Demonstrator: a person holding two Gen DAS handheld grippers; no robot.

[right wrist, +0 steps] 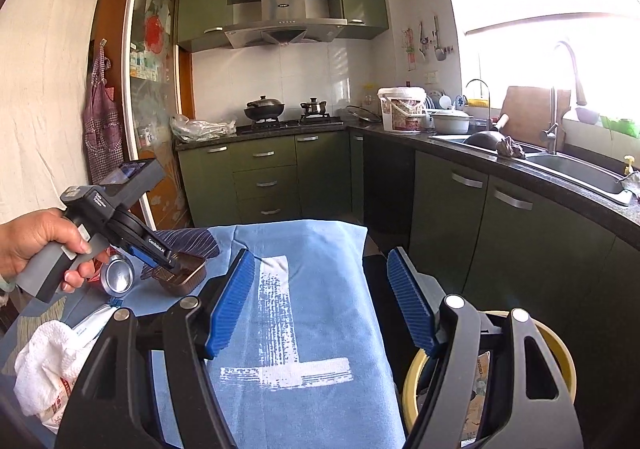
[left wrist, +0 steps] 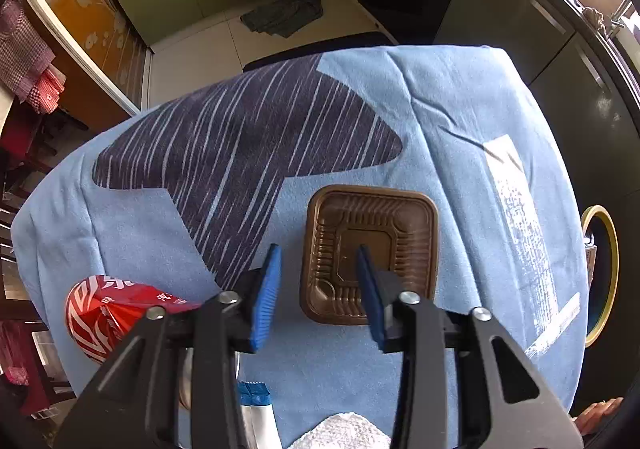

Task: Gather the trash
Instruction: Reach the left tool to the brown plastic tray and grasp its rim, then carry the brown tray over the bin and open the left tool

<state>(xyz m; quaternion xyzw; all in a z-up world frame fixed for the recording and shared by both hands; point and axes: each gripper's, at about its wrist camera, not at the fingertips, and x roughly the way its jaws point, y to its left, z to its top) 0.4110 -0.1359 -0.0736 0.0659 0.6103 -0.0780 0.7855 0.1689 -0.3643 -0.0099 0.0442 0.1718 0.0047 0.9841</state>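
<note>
A brown plastic tray (left wrist: 370, 253) lies on the blue cloth (left wrist: 460, 121) of the counter, right of centre in the left wrist view; the left gripper (left wrist: 318, 263) is spread, one finger inside the tray and the other outside its left rim. A crushed red can (left wrist: 108, 309) lies lower left, a white crumpled tissue (right wrist: 44, 361) and packet near it. The right gripper (right wrist: 320, 303) hangs spread over the cloth, a yellow-rimmed bin (right wrist: 560, 353) lower right.
</note>
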